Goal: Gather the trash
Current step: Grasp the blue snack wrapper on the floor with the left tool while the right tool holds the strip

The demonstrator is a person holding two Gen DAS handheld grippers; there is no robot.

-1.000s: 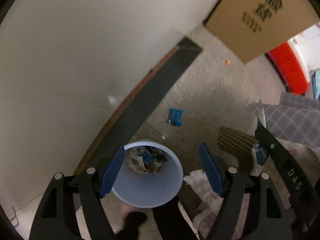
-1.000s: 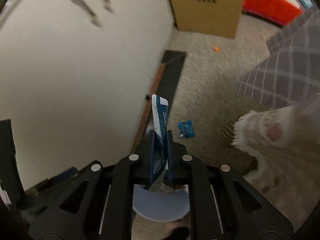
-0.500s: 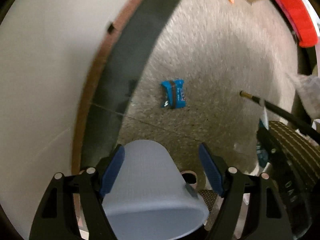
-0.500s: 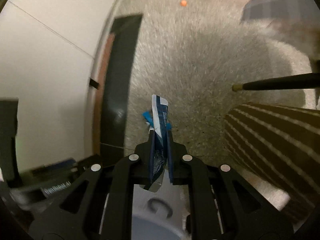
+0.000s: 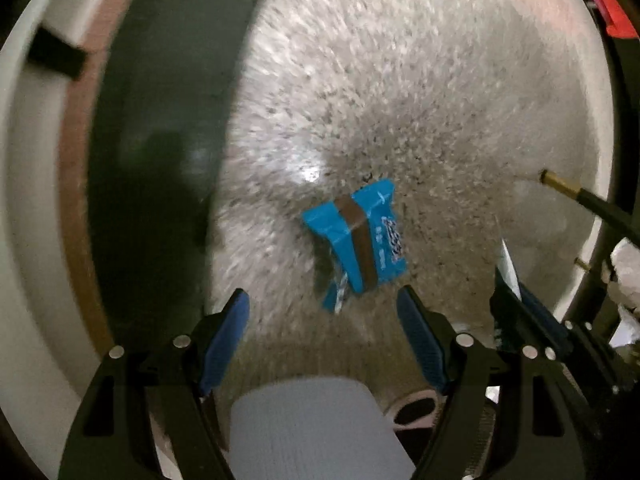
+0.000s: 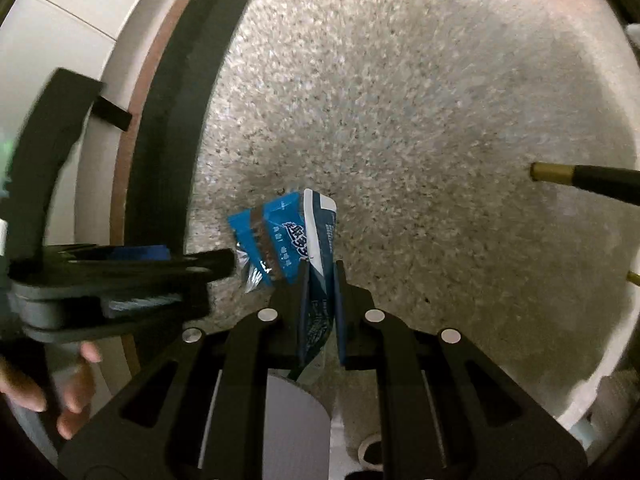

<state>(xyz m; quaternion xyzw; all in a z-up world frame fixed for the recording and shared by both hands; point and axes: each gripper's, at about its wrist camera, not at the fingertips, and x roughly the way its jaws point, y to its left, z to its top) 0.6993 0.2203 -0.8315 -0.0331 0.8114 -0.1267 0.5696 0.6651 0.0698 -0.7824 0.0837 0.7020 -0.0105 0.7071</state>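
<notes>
Left tongs (image 5: 322,322): jaws spread wide, nothing between the blue pads; aimed steeply down at the carpet, directly above the loose wrapper.
Right tongs (image 6: 320,292): jaws nearly closed, clamped on a dark blue and white wrapper (image 6: 318,240) that stands up between the pads.
Loose wrapper (image 5: 356,240): bright blue with a brown band, crumpled, lying on the carpet (image 5: 400,80); just ahead of the left pads, not touched by either.
Bin (image 5: 316,428): pale grey-blue container at the lower edge of both wrist views, close under the tongs; its opening is not visible, so its contents cannot be told.
Surroundings: dark strip (image 5: 160,120) and brown trim along the white wall (image 6: 68,12) on the left; black furniture leg with a brass tip (image 6: 560,174) on the right; a person's hand (image 6: 72,392) at the lower left of the right view.
Progress, done: one wrapper is secured in the right tongs.
Progress, left: the bright blue wrapper is not yet gripped; the held wrapper is not yet in the bin.
Judged step: approach for pickup with the left tongs.
</notes>
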